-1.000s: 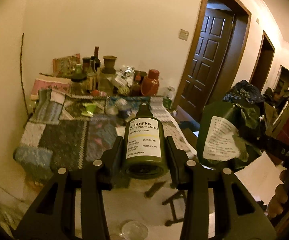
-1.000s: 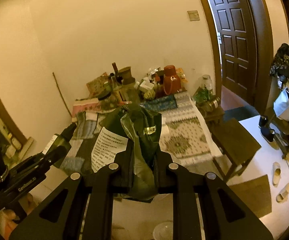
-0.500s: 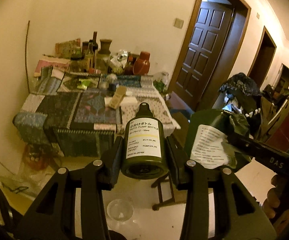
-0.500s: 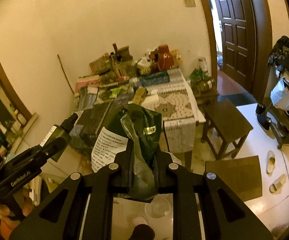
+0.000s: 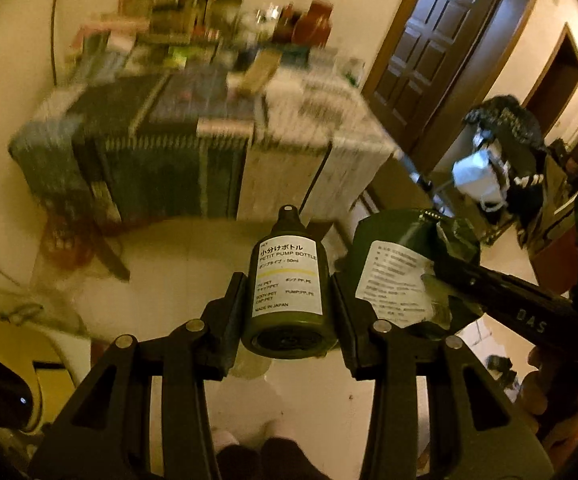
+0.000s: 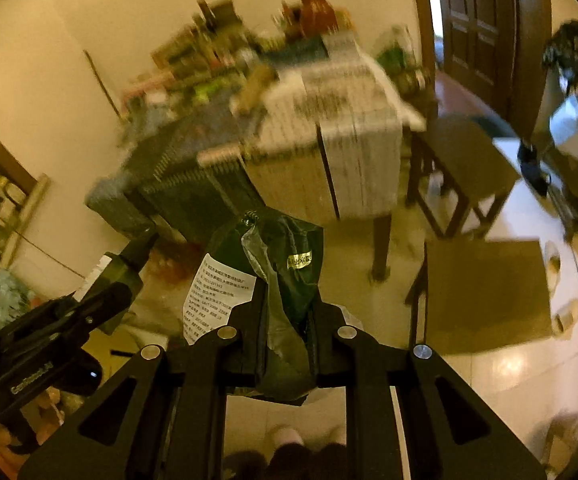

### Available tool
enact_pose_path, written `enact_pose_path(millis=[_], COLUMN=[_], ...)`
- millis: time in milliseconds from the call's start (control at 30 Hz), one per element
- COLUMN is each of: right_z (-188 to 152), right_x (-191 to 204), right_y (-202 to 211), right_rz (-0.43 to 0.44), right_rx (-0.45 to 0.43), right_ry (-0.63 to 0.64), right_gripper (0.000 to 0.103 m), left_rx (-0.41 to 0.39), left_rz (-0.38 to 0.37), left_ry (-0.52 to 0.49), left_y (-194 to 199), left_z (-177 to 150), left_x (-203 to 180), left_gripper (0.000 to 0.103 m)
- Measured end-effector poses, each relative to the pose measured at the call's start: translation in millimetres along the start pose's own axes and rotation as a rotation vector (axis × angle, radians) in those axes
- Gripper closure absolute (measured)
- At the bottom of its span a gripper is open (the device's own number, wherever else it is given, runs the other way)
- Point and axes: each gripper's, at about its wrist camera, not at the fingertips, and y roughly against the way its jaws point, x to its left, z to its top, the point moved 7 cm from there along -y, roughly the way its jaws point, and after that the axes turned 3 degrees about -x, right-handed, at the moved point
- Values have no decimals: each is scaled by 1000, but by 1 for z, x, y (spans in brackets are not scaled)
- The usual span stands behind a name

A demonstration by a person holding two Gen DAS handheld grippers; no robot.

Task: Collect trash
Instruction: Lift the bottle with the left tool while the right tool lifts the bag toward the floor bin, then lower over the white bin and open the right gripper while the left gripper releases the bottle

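**tinkerbee:** so where's the trash right now? both pieces are already in hand; the left gripper [image 5: 289,300] is clamped on a small dark green pump bottle [image 5: 287,280], and the right gripper [image 6: 285,312] is squeezed nearly shut on a crumpled green bag [image 6: 285,264]. Taking the cloth-covered table [image 5: 209,128] as the landmark, both sit out in front of its near edge and lower than the top, over pale floor; the bag is just right of the bottle.

**mopsy_9:** how do you reckon they handle?

**tinkerbee:** the bottle looks like rigid plastic, round body, narrow neck, flat base turned toward the camera, white paper label with print; I'd guess light and probably empty, but smooth and curved, so it could twist or slide between flat pads. Holding it across the wide middle of the body like this seems the right spot; the neck would be too skinny.

**mopsy_9:** and the bag?

**tinkerbee:** thin, glossy, creased film with a white printed sticker; soft, floppy, next to weightless I'd say. It's pinched at a bunched fold, which beats grabbing a single slick layer; the loose top flops about above the jaws. Not fragile; the worry is it slipping out.

**mopsy_9:** table itself?

**tinkerbee:** blurred; patchwork cloth, jars and bottles crowded at the far wall side; can't tell more.
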Motion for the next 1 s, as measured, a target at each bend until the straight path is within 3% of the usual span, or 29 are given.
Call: enact_pose_path(millis=[400,633,867,1000], right_z=[-107,-148,-189,-208], right_x=[-54,-82,-98,-99], right_y=[-165,-264,-349,-382], right_rz=[-84,-192,-215,-184], right_rx=[219,296,359,387], right_ry=[-74,-25,1,11], right_gripper=[88,88,88,85], left_rx=[212,270,334,374], left_rz=[7,24,29,33], left_ry=[45,70,87,100], left_y=[-162,-253,-328,-360], left_z=[-107,-160,-209,-232], left_x=[76,119,157,165], left_gripper=[62,62,62,62])
